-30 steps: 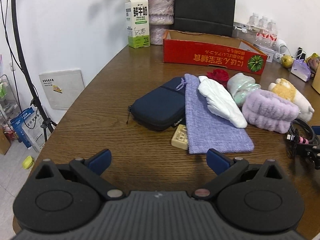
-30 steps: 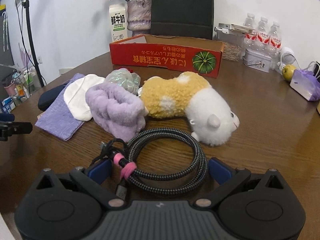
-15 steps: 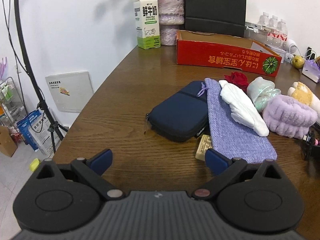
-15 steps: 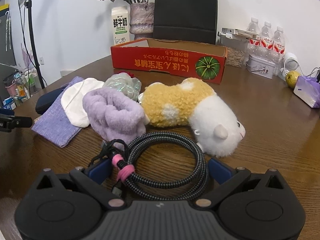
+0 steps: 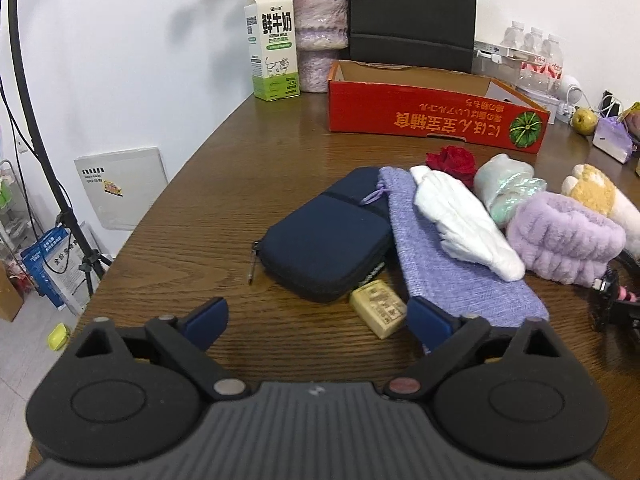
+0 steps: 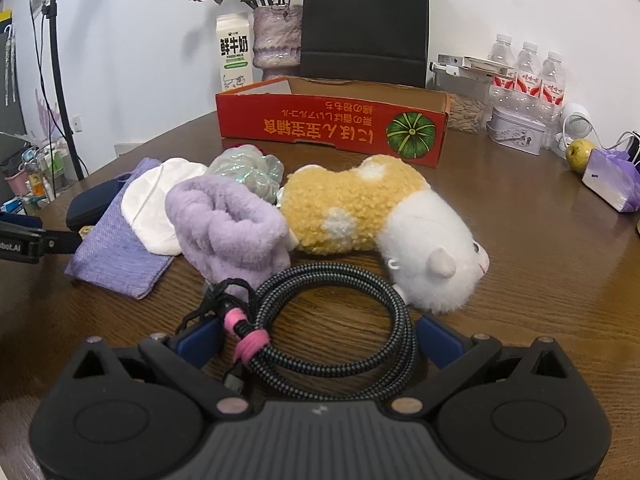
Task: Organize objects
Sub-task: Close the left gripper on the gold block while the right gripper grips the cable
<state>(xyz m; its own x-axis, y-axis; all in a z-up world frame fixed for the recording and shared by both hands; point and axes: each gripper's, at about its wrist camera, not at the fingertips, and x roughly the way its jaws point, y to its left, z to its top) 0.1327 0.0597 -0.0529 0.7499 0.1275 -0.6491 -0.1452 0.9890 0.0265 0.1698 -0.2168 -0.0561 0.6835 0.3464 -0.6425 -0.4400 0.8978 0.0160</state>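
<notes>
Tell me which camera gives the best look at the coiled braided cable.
The right wrist view: the whole braided cable lies coiled on the table, ringed by a pink tie, between the fingers of the open right gripper. The left wrist view catches only a dark, cropped piece at its right edge.

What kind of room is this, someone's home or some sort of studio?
Probably a home or office room set up for filming. A wooden table holds household things: a milk carton, a vase of dried flowers and water bottles. A black light stand by the wall suggests recording.
</notes>
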